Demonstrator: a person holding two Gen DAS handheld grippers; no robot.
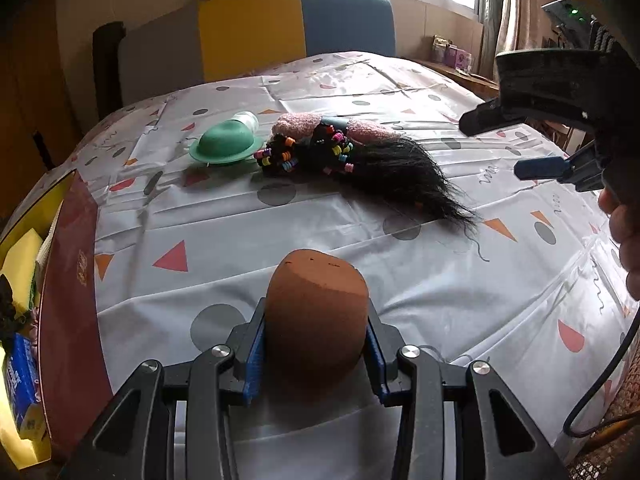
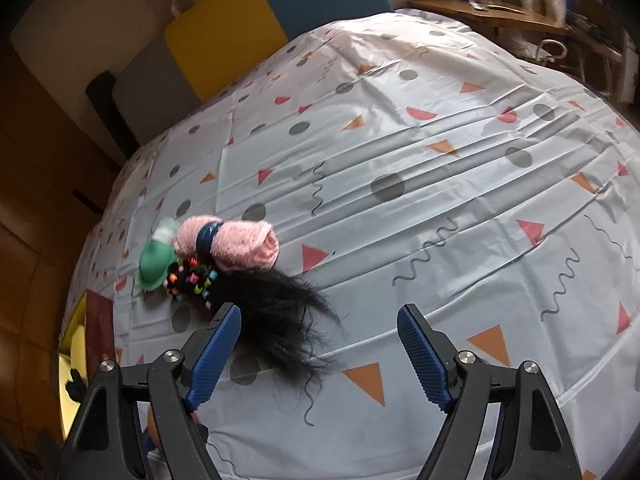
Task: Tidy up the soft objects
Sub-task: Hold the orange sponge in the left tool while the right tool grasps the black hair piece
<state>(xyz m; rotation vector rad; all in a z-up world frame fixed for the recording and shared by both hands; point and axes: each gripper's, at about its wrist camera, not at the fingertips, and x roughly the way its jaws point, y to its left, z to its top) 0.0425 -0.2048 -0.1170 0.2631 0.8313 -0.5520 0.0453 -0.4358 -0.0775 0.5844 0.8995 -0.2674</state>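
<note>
My left gripper (image 1: 316, 344) is shut on a brown makeup sponge (image 1: 316, 312), held just above the patterned cloth. Farther off lie a green hat-shaped item (image 1: 226, 144), a pink fluffy roll with a dark band (image 1: 304, 126), a black bundle with coloured beads (image 1: 304, 154) and a black hairpiece (image 1: 404, 172). My right gripper (image 2: 320, 352) is open and empty, hovering above the hairpiece (image 2: 280, 320); it also shows at the right of the left wrist view (image 1: 516, 144). The pink roll (image 2: 236, 246), the beads (image 2: 192, 278) and the green item (image 2: 154, 262) lie beyond its left finger.
A yellow box with a dark red lid (image 1: 68, 300) stands at the table's left edge, holding a yellow sponge, a blue pack and dark items. A yellow and blue chair back (image 1: 296, 24) stands behind the table. A wooden shelf (image 2: 500, 16) is at the far right.
</note>
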